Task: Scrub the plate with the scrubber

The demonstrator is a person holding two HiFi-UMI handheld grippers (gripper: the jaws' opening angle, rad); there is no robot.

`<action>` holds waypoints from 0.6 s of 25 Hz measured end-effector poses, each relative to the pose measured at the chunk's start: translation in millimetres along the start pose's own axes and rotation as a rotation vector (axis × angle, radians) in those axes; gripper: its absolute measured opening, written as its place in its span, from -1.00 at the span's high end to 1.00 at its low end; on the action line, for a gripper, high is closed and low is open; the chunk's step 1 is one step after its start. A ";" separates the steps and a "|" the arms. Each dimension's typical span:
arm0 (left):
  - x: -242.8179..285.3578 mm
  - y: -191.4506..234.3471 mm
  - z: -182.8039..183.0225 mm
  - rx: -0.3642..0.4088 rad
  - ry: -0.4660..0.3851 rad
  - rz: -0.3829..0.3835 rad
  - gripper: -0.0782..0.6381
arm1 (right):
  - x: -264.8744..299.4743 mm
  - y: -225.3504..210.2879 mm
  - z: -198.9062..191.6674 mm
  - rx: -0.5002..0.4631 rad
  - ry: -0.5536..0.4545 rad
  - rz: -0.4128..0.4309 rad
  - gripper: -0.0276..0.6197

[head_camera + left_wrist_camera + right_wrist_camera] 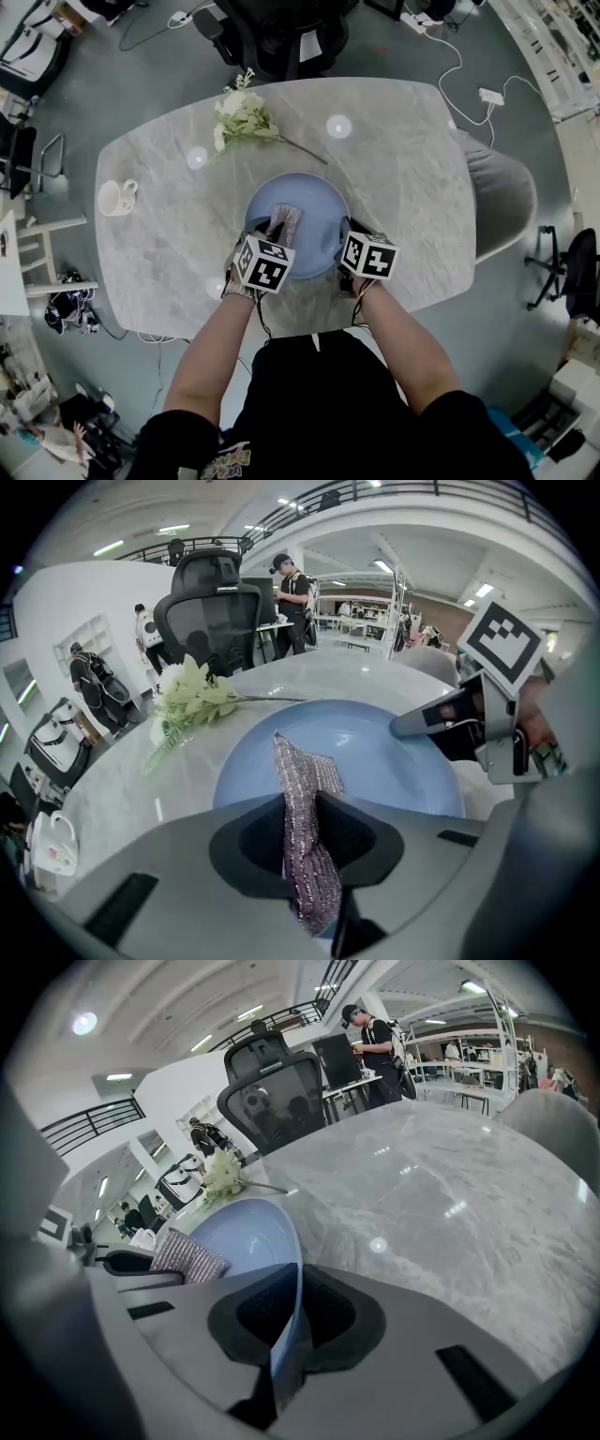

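A light blue plate (314, 211) lies on the marble table (403, 178) just in front of me. My left gripper (270, 234) is shut on a glittery purple-grey scrubber (305, 789), whose free end rests on the plate (375, 742). My right gripper (345, 246) is shut on the plate's near right rim (292, 1283). In the right gripper view the scrubber (186, 1256) shows at the left over the plate's bowl (239, 1237). In the left gripper view the right gripper (441, 719) reaches in from the right.
A bunch of white flowers (246, 117) lies behind the plate. A white mug (116, 197) stands at the table's left end. A black office chair (281, 33) is at the far side, a grey chair (502, 192) at the right.
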State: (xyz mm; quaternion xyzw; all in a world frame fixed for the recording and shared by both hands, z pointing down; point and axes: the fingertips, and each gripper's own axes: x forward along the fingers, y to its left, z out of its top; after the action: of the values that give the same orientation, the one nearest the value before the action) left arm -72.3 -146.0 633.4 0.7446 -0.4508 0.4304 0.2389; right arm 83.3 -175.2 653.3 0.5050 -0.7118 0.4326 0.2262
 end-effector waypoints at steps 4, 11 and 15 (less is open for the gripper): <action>-2.1 15.1 -5.3 0.017 0.006 0.041 0.53 | 2.6 0.8 -0.9 -0.001 -0.003 0.004 0.83; -7.2 37.1 -10.6 0.043 0.011 0.100 0.53 | -1.7 1.6 2.5 -0.003 -0.009 -0.014 0.83; -8.8 45.9 -12.4 0.071 0.015 0.131 0.53 | -2.5 1.6 2.8 -0.003 -0.009 -0.020 0.83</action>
State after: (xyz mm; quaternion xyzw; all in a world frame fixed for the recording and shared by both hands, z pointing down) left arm -119.8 -154.8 630.8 0.7184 -0.4813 0.4661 0.1871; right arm 83.1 -176.1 649.4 0.5136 -0.7085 0.4270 0.2279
